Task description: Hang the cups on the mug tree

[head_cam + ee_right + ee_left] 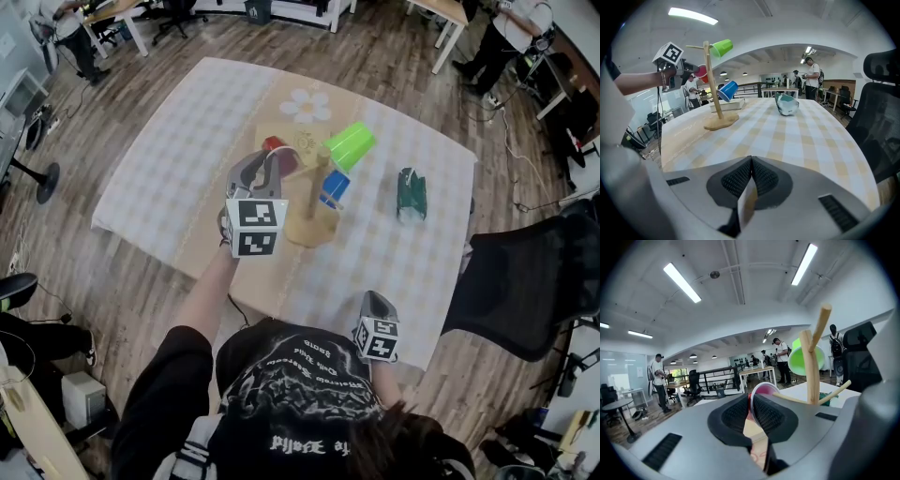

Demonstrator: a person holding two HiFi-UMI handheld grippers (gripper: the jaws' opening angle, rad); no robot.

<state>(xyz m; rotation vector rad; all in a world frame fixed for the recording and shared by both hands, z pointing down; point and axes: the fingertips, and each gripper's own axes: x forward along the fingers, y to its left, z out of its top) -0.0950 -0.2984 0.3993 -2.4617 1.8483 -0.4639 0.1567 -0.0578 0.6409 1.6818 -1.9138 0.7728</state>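
The left gripper (267, 161) is closed on the rim of the red cup (279, 150), just beside the mug tree (313, 223) near the middle of the tabletop (178, 169). A green cup (350, 145) and a blue cup (334, 187) hang on its pegs. A dark green cup (411, 194) lies toward the right edge, and the right gripper (375, 298), jaws together and empty, is at the near edge.

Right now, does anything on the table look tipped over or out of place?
Yes. The dark green cup seems to lie on its side on the tablecloth, right of the mug tree and apart from it. Nothing else stands out.
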